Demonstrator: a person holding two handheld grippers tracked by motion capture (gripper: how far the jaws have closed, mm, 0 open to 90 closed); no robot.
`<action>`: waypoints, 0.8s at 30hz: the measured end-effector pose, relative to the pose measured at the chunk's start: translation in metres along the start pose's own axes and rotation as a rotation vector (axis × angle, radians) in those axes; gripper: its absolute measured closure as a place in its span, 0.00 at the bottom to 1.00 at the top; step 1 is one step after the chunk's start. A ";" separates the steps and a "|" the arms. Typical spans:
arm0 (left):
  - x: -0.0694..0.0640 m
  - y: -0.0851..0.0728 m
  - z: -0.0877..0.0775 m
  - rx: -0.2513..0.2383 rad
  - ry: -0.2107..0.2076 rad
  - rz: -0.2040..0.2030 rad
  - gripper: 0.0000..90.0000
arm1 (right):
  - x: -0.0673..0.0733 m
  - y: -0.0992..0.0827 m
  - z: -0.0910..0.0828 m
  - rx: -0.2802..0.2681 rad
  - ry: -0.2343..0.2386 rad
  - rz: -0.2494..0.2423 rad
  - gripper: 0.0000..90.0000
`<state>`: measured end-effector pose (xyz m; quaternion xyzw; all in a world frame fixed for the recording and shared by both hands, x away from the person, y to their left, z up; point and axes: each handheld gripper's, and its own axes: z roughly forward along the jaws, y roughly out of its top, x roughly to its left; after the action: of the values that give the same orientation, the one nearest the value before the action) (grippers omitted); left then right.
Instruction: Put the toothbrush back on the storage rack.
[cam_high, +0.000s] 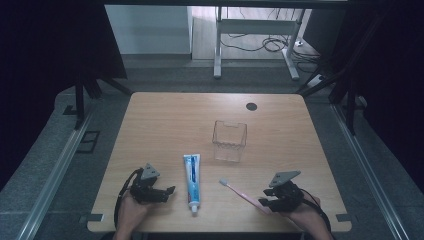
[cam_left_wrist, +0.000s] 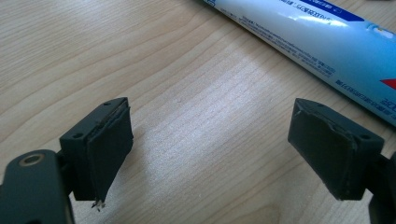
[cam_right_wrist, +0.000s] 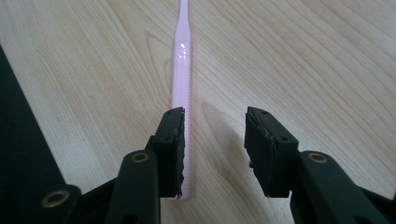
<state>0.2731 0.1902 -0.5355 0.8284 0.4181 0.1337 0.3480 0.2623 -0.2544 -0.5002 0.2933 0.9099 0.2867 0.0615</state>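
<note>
Wooden table (cam_high: 165, 120) standing on a grey floor, dark curtains at both sides, a white desk frame (cam_high: 255, 35) with loose cables beyond. Lying flat near the front edge: a white-and-blue toothpaste tube (cam_high: 192, 181), cap toward the person. Standing upright behind it, slightly to the right: a clear plastic cup (cam_high: 229, 140). Lying between tube and right hand: a pink toothbrush (cam_high: 241, 192), head pointing up-left toward the cup.

Left gripper (cam_high: 165, 192) resting low just left of the tube — jaws spread wide, nothing between them but bare wood in the left gripper view, tube (cam_left_wrist: 303, 32) crossing the upper right, apart from the pads.

Right gripper (cam_high: 264, 202) sitting over the toothbrush handle end. Jaws parted in the right gripper view — handle (cam_right_wrist: 181, 79) lying on the table along the inner face of the left-hand jaw, clear of the other jaw, so released, not clamped.
</note>
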 end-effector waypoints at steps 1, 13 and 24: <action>0.000 0.000 0.000 0.001 0.000 0.001 0.16 | 0.001 0.002 0.001 0.007 0.001 -0.005 0.63; -0.001 0.000 0.001 0.017 0.002 0.016 0.16 | 0.007 0.025 0.011 0.122 0.023 -0.049 0.60; -0.003 0.000 0.003 0.021 0.001 0.029 0.16 | 0.015 0.050 0.024 0.232 0.016 -0.074 0.59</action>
<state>0.2728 0.1864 -0.5367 0.8378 0.4077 0.1348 0.3372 0.2817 -0.2005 -0.4913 0.2626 0.9476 0.1793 0.0303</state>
